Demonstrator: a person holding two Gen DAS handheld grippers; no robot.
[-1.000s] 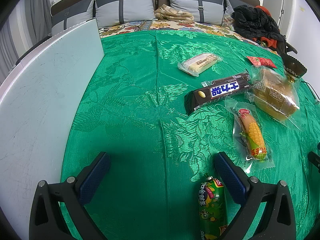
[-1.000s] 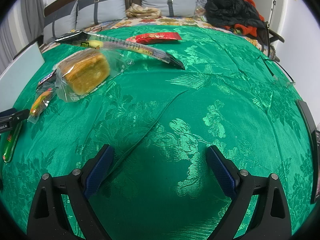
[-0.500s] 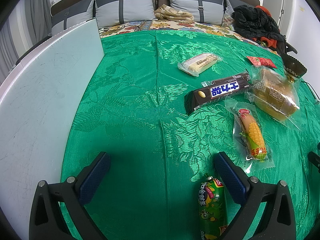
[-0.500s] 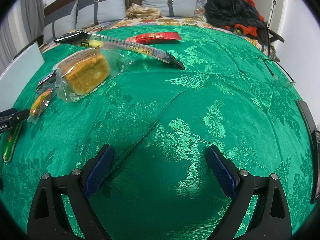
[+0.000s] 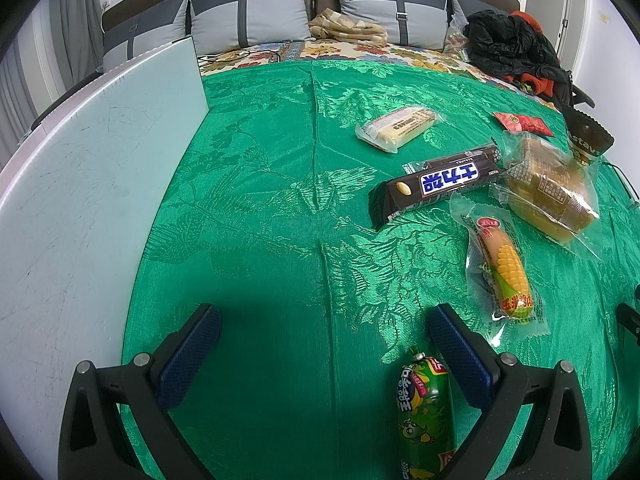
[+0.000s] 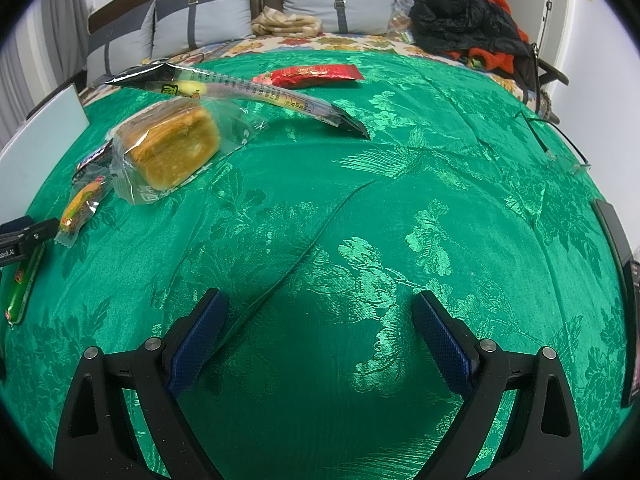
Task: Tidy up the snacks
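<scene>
The green sausage (image 5: 425,416) lies at five o'clock, lengthwise beside the left gripper (image 5: 324,340)'s right finger. Both grippers gape empty; the right gripper (image 6: 320,328) sits farther off.

Left gripper (image 5: 320,344), right gripper (image 6: 320,328): jaws wide, empty.

Both views sit low and close over the green cloth (image 5: 248,208), each looking forward between its own hand-held gripper's fingers toward the far pillows (image 6: 336,8). The left wrist view takes in the left side, with the white board (image 5: 80,184) beside it; the right wrist view faces the right side. Both share the wrapped bread (image 5: 548,192) (image 6: 172,148) and the corn sausage packet (image 5: 504,268) (image 6: 82,204).
</scene>
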